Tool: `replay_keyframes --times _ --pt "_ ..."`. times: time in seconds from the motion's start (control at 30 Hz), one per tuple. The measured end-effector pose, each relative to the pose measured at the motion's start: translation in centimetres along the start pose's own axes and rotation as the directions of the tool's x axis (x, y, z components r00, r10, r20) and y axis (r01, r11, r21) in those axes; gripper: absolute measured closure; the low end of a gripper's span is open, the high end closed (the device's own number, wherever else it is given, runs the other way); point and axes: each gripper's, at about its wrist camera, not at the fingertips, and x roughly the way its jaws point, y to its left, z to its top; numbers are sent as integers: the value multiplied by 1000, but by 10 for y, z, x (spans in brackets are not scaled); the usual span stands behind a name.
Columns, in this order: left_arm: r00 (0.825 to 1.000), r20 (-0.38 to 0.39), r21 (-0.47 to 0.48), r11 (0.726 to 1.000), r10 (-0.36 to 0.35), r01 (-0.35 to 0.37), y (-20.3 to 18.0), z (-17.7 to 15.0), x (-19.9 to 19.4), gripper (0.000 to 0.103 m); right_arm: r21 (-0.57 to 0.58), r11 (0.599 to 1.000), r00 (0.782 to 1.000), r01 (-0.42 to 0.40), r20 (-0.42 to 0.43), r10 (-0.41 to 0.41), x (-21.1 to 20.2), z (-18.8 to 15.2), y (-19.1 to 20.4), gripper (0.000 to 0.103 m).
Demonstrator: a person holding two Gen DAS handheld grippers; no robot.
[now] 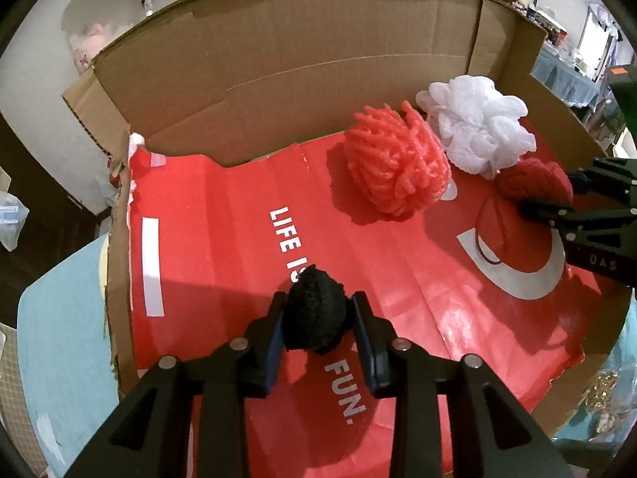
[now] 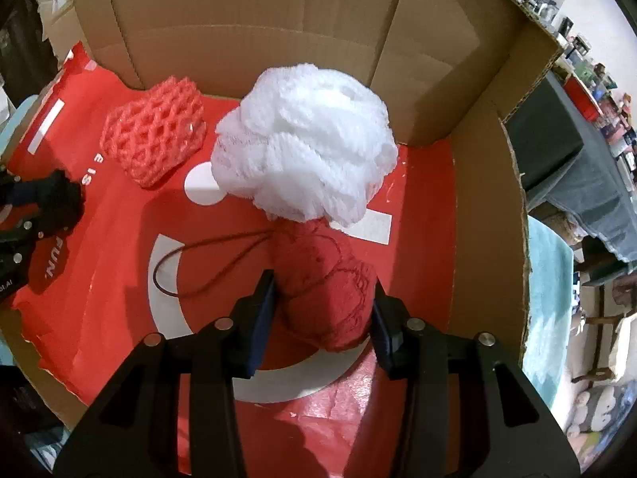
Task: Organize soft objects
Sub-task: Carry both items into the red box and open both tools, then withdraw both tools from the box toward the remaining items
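Note:
My left gripper [image 1: 318, 302] is shut on a black yarn ball [image 1: 314, 310], which sits between its pads just above the red printed paper [image 1: 223, 239] lining a cardboard box [image 1: 318, 59]. My right gripper [image 2: 323, 283] is shut on a dark red yarn ball [image 2: 326, 290], and a loose strand [image 2: 187, 255] trails left across the paper. Directly ahead of the red yarn, and touching it, lies a white mesh pouf [image 2: 306, 143]. A pink foam net [image 2: 155, 139] lies to its left. The left wrist view shows the net [image 1: 394, 167], the pouf [image 1: 477, 127] and the right gripper [image 1: 557, 195] at far right.
Tall cardboard walls [image 2: 258, 20] close the box at the back and on the right side [image 2: 485, 219]. A light blue cloth [image 1: 59, 338] covers the surface under the box. Cluttered shelves and tables [image 2: 589, 91] stand beyond the box.

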Motion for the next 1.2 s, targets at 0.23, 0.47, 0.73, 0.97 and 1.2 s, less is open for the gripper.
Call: replay_keyframes --times 0.23,0.47,0.73,0.97,1.2 --pt "1000 -8 -13 1000 -1 1 7 0 6 58 -27 1000 1000 14 5 -13 3 -5 -2 59" --pt "999 30 -30 999 -12 13 11 1 -6 41 -54 998 1000 18 15 -17 4 -7 11 49" --pt "992 123 -70 997 -31 40 9 -6 -46 23 -56 998 998 31 52 -28 -31 -19 32 35" --pt "966 253 -115 990 -47 78 3 -31 -106 9 -15 1000 992 22 122 -20 -79 -39 28 34" --pt "907 420 -118 991 -6 62 -14 -71 -176 2 24 999 964 -34 263 26 -156 -64 17 27"
